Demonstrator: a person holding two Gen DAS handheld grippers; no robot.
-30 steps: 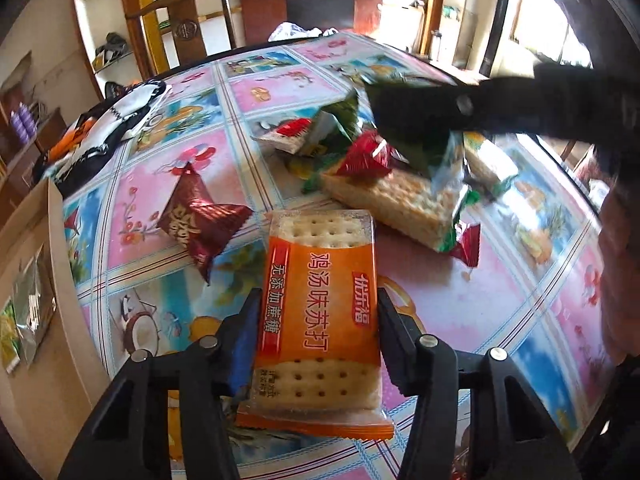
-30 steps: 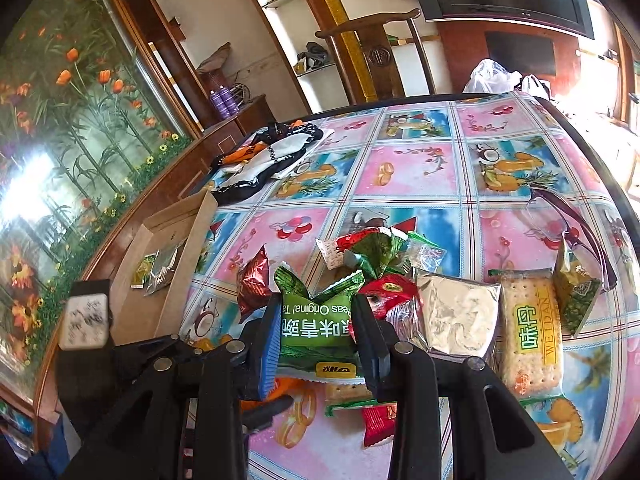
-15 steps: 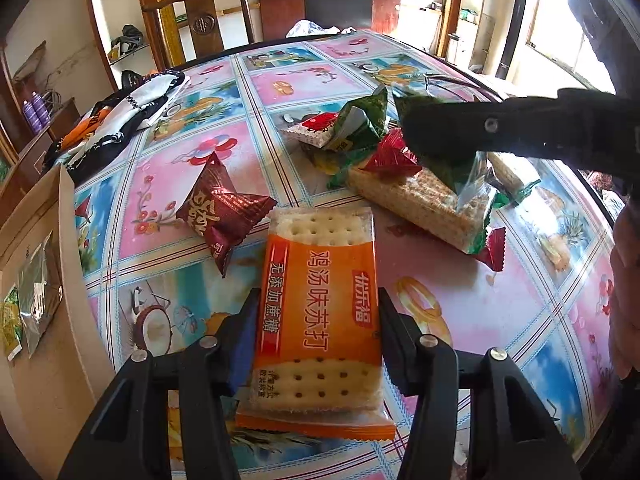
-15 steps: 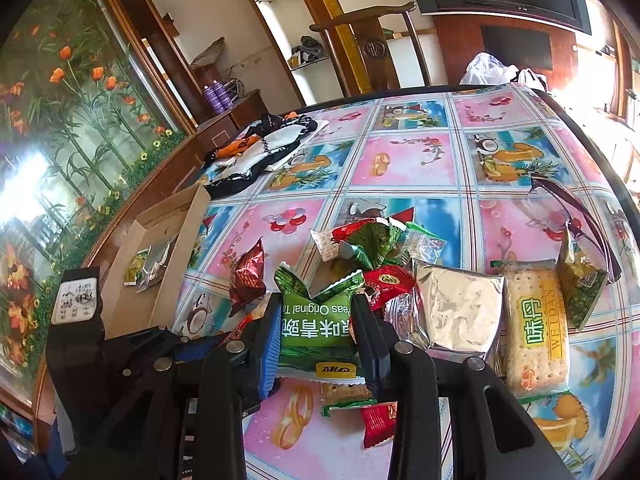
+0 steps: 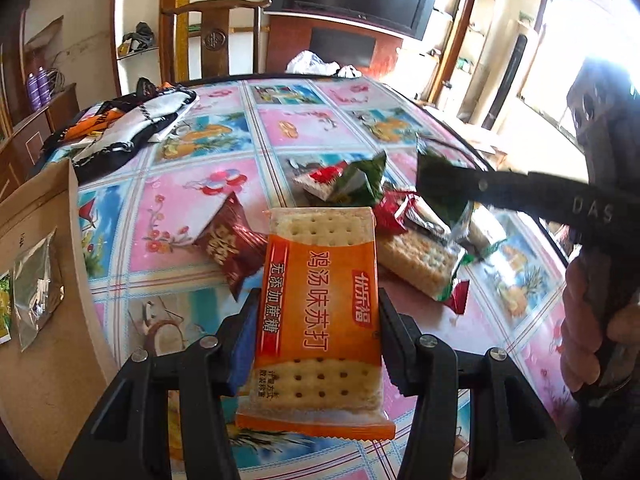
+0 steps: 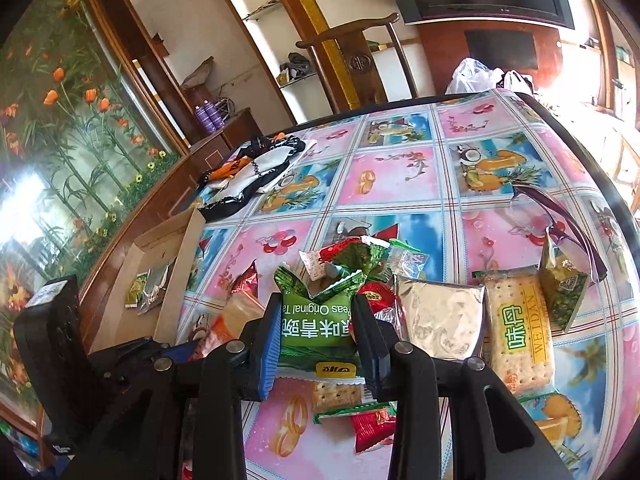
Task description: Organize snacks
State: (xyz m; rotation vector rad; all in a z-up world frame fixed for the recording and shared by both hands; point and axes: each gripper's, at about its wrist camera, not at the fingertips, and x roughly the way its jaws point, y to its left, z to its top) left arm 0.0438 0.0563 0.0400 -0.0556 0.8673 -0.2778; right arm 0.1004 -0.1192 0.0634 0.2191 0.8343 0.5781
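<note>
Orange cracker packet [image 5: 320, 312] lengthwise along left tool [image 5: 316, 344]

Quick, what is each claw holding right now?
Left gripper: closed on the orange cracker pack.
Right gripper: closed on the green pea packet.

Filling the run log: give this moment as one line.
left tool: shut on orange cracker packet | right tool: shut on green pea snack bag | cardboard box: holds two packets
</note>
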